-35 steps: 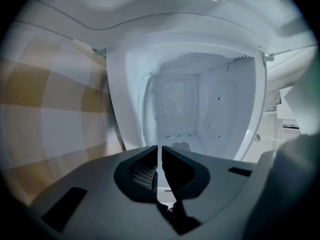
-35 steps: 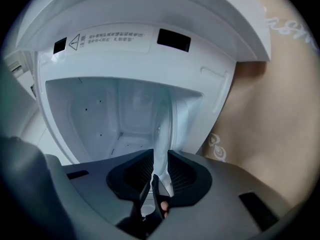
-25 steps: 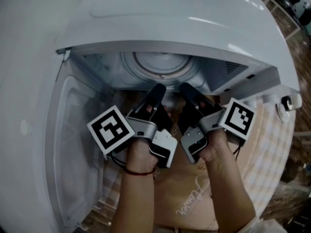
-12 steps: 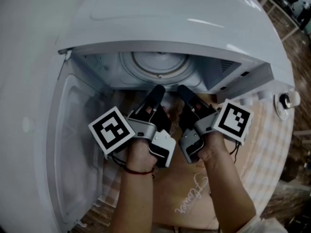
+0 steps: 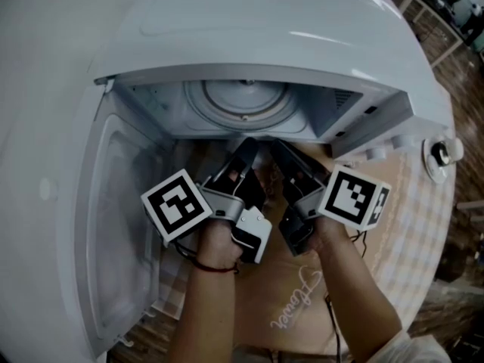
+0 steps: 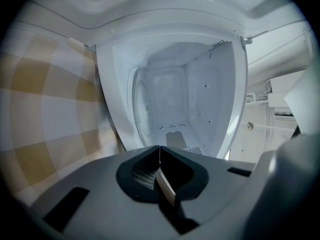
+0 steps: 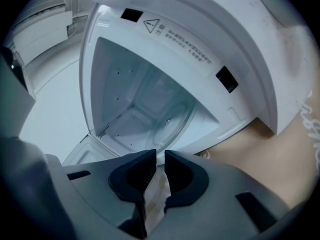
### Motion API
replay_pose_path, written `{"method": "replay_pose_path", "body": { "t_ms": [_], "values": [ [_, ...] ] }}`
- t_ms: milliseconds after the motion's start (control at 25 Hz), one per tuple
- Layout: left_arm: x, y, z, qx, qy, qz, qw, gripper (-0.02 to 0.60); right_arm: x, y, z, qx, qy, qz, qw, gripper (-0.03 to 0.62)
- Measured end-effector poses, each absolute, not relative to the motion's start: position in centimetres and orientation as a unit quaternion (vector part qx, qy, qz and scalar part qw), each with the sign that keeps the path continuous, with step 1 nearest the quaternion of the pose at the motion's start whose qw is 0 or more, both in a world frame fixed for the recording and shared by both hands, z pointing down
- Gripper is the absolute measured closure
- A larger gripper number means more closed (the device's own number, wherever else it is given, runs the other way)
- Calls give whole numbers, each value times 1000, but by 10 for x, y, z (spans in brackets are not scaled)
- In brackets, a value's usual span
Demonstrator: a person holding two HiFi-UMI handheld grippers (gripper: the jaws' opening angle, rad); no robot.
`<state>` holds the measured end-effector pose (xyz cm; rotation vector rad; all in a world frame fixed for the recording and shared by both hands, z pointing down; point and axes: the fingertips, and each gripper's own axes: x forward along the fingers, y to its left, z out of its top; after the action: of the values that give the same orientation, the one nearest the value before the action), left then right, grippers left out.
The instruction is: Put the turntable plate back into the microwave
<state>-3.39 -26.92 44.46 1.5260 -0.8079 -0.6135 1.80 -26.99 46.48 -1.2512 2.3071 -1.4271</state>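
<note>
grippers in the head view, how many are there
2: the left gripper in front of the open microwave; the right gripper beside it, on its right. None looks hidden.

**Plate down inside the cavity**

The right gripper (image 7: 160, 158) stares into the open microwave (image 7: 240, 49), jaws a narrow slit apart, nothing gripped. The turntable plate (image 7: 172, 120) lies on the cavity floor. A warning label (image 7: 177, 33) crosses the frame above, and beige cloth (image 7: 260, 151) shows at right.

Left claw (image 6: 160, 148) closing empty, right claw (image 7: 160, 156) seemingly ajar
</note>
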Motion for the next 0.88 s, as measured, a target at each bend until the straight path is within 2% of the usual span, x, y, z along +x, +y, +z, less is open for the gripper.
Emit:
{"method": "replay_pose_path", "body": {
  "t_ms": [400,680,880],
  "values": [
    [-33,-254,451,715,-383,-197,550,581,15,-252,455,-408,846,-345,-4,539],
    [-26,-251,431,776,-381,-179,469,581,15,-247,434,-410,872,-267,-16,539],
    [-24,-248,399,829,-381,-186,365,581,17,-242,405,-418,888,-192,16,539]
  ]
}}
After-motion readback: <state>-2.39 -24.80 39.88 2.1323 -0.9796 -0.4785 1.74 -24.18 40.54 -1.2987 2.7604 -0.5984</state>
